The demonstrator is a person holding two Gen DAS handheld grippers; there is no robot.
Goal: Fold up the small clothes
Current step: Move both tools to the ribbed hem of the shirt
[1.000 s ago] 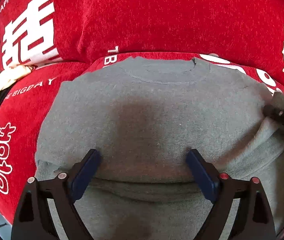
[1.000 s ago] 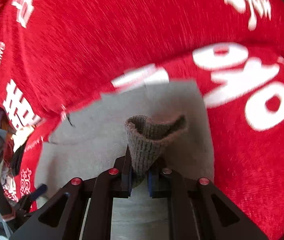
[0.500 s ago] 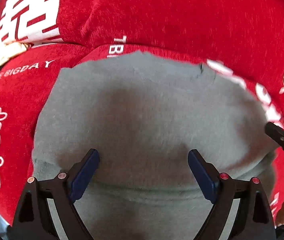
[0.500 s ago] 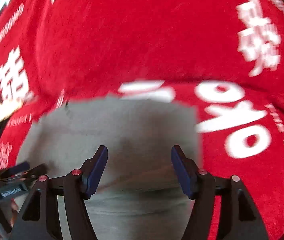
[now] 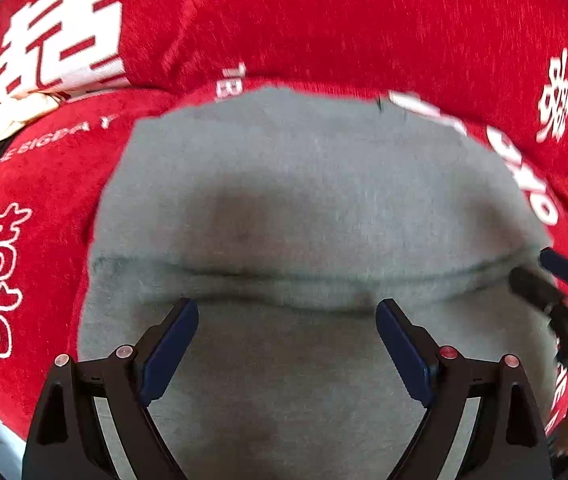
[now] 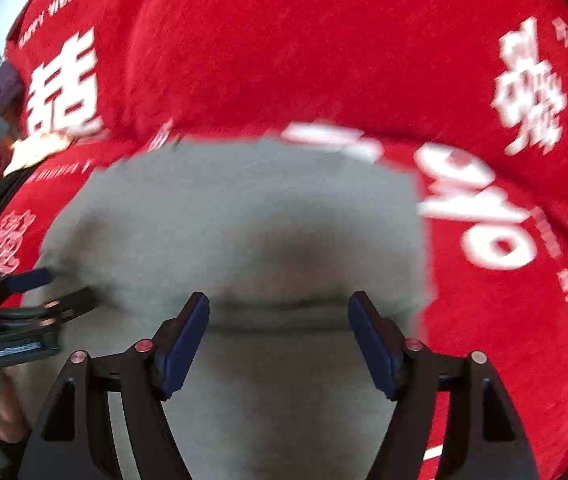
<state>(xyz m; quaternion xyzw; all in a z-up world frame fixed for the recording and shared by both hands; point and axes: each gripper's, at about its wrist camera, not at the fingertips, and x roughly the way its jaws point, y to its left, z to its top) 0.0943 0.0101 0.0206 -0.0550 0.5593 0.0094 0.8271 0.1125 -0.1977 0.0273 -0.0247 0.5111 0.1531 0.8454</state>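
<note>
I see the grey garment [image 5: 304, 208] lying flat on the red blanket [image 5: 324, 28] with white lettering, a folded edge running across it just ahead of my fingers; my left gripper [image 5: 286, 344] is spread wide above it, gripping nothing. My right gripper [image 6: 278, 338] is likewise wide apart and empty over the same garment; no containers show, only blurred clutter [image 6: 0, 92] at the far left.

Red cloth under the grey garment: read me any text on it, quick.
"HAPPY WEDDING", white, on the red cloth, far left edge.
"E BIGDA Y", partial, cloth left of the grey garment.
Large white double-happiness characters; small lines on the right are too blurred.
</note>
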